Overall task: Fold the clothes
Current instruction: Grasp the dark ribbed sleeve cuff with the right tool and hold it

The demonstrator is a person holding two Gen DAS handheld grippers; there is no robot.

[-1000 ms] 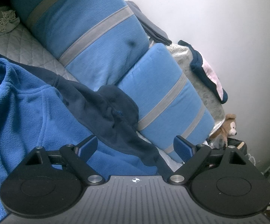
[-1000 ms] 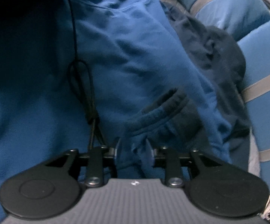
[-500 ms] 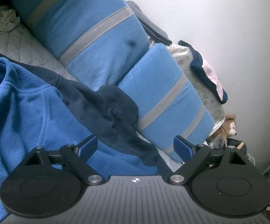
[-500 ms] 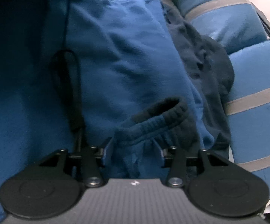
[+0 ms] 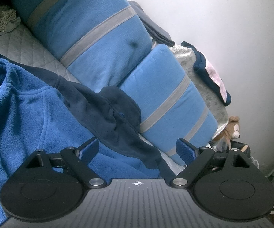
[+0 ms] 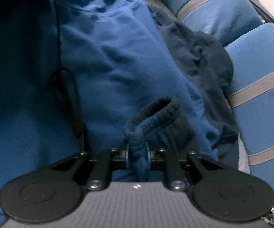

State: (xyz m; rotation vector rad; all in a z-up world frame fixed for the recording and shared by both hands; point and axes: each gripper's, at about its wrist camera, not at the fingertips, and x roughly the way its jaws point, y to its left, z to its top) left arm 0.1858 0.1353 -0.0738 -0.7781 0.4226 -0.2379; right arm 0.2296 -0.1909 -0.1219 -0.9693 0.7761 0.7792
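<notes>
Right gripper (image 6: 137,156) now closed on sleeve cuff (image 6: 156,112)

Fleece jacket (image 5: 28,117) spread on quilted cover (image 5: 23,43), before two cushions (image 5: 91,38); stuffed toy (image 5: 230,129) right, beyond them.

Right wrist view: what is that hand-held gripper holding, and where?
The right hand-held gripper, jaws just closing, pinches the blue fleece by its sleeve cuff.

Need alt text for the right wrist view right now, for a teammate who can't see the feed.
The right gripper has just been closing its fingers on the dark ribbed cuff of a blue fleece jacket spread over a bed. A thin black cord loops at left; blue striped pillows lie at right.
</notes>
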